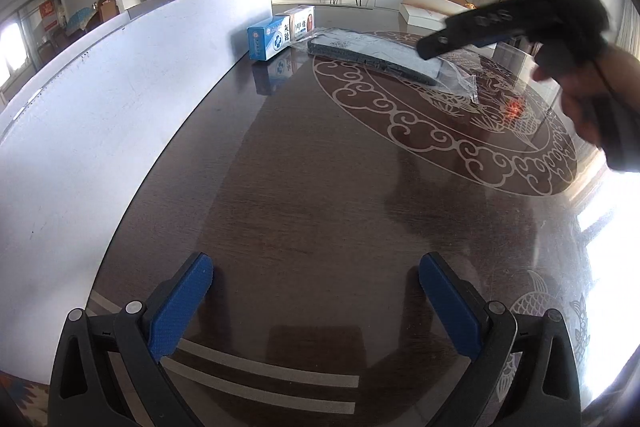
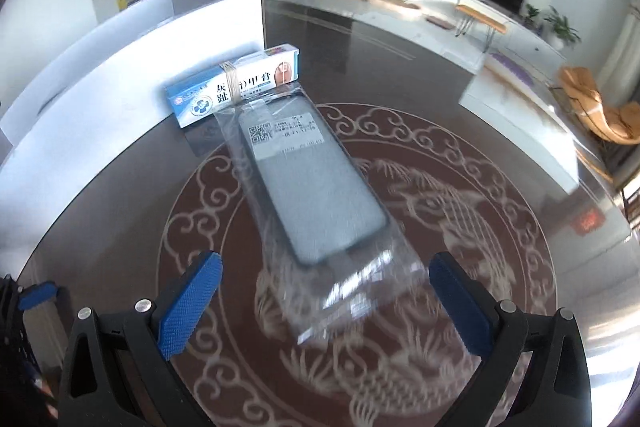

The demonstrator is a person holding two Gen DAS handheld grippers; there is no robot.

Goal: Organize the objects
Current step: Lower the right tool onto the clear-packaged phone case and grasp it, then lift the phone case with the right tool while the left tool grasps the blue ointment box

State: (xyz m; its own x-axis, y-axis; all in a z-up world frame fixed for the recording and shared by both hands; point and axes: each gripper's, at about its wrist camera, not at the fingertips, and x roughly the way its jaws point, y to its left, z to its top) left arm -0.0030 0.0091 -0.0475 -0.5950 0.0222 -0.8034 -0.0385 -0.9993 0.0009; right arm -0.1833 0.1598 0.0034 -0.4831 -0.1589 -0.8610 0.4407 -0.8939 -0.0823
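A grey phone case in a clear plastic bag [image 2: 316,195] lies on the dark table; it also shows in the left wrist view [image 1: 376,55]. Behind it stands a blue-and-white ointment box bundle held by a rubber band [image 2: 236,87], seen too in the left wrist view [image 1: 276,35]. My right gripper [image 2: 324,291] is open and empty, hovering just over the near end of the bag. In the left wrist view it appears as a blurred black tool [image 1: 520,15] above the bag. My left gripper [image 1: 316,287] is open and empty over bare table, well short of the objects.
A white board [image 1: 120,75] stands along the table's left side, next to the box. The dark table [image 1: 320,187] has a round pale cloud-and-fish inlay. A white box [image 1: 428,11] sits at the far right. Living-room furniture lies beyond.
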